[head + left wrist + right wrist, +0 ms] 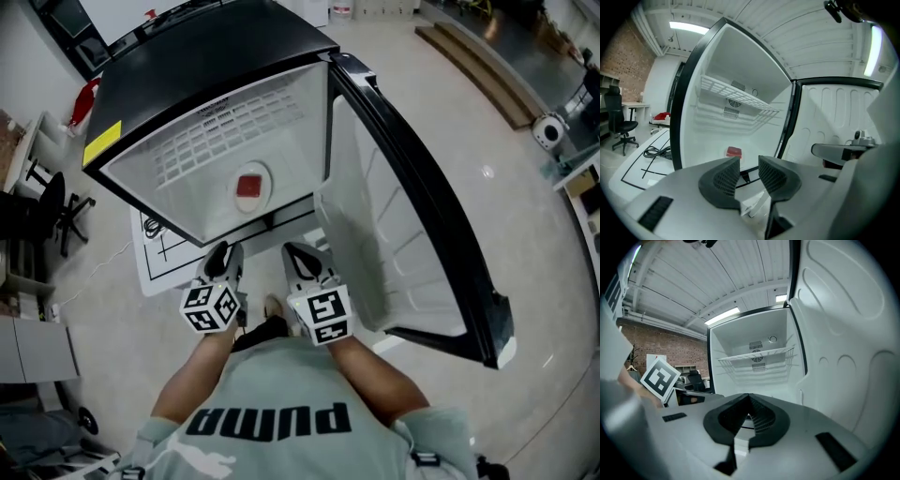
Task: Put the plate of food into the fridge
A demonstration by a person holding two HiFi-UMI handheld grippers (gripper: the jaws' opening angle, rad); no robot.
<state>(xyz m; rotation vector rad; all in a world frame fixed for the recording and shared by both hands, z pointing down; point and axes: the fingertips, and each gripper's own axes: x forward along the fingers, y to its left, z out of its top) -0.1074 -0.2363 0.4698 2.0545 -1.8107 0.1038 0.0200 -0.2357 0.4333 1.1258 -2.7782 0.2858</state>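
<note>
one plate of food (251, 187) already on the floor of the fridge (187, 66), door (375, 225) open.
left claw (223, 255) spread, empty; right claw (302, 258) pressed together.

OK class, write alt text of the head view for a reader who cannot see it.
Seen from above, a white plate with red food sits on the bottom of an open fridge, its door swung to the right. A person stands before it, holding the left gripper and right gripper, both empty.
</note>
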